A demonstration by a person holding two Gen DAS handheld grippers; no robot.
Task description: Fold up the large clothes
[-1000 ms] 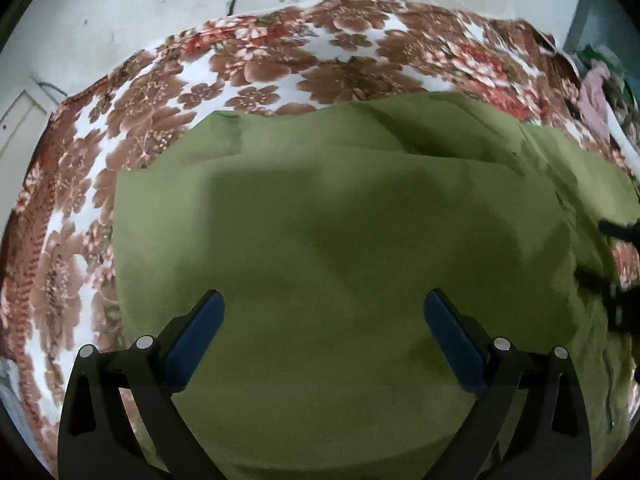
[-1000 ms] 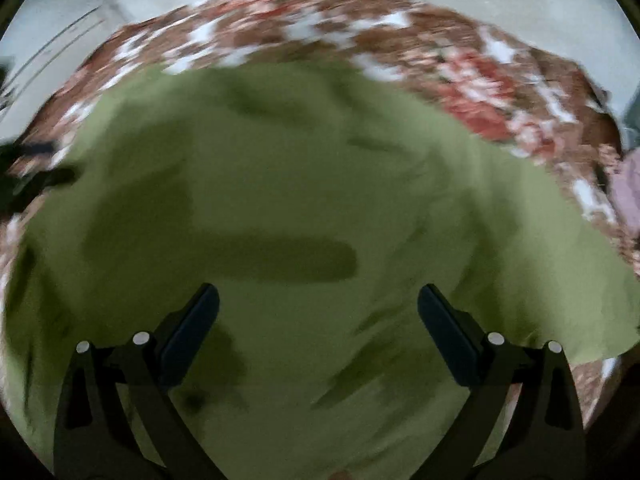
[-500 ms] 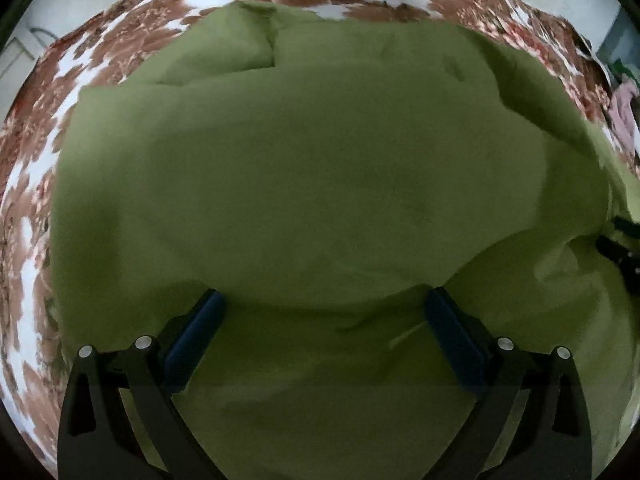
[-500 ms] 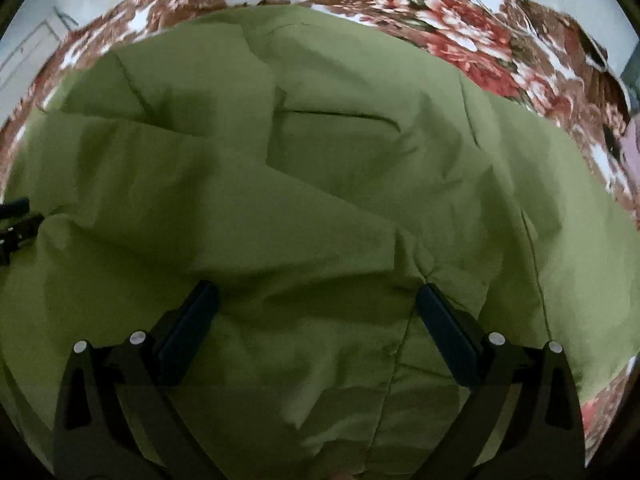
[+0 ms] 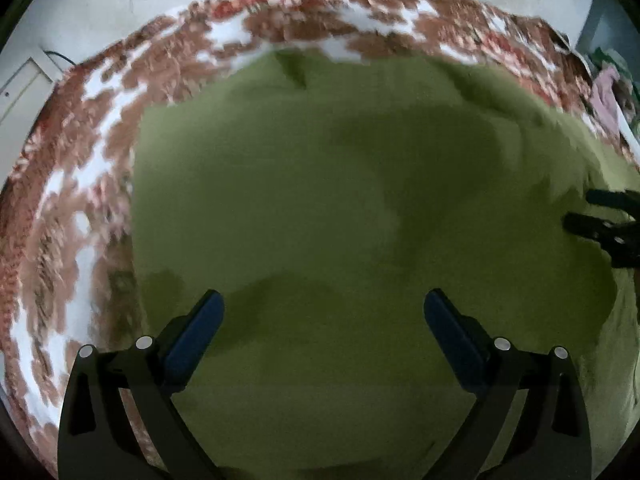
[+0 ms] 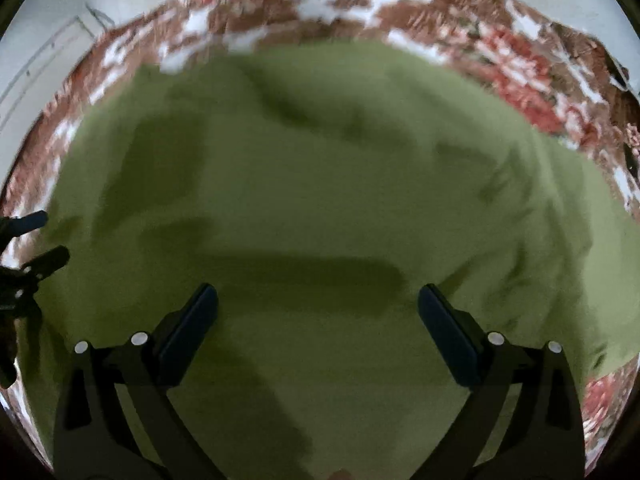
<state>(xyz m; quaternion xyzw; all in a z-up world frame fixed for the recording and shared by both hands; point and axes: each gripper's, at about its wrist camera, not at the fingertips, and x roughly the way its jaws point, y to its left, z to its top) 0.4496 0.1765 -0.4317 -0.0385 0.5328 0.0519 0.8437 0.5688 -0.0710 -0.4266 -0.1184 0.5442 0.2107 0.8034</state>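
A large olive-green garment [image 5: 340,208] lies spread on a floral bedsheet [image 5: 100,128] and fills most of both views [image 6: 320,200]. My left gripper [image 5: 324,312] is open and empty above the cloth, its blue pads wide apart. My right gripper [image 6: 318,304] is also open and empty above the cloth. The right gripper shows at the right edge of the left wrist view [image 5: 608,220]. The left gripper shows at the left edge of the right wrist view [image 6: 28,256]. Both views are blurred by motion.
The brown, red and white floral sheet [image 6: 520,60] rings the garment. Pale floor [image 5: 120,0] lies beyond it. A pile of pinkish clothes [image 5: 604,92] sits at the far right.
Both grippers have pulled back and up from the garment. More of the floral sheet and the floor shows than half a second ago. The cloth looks flatter.
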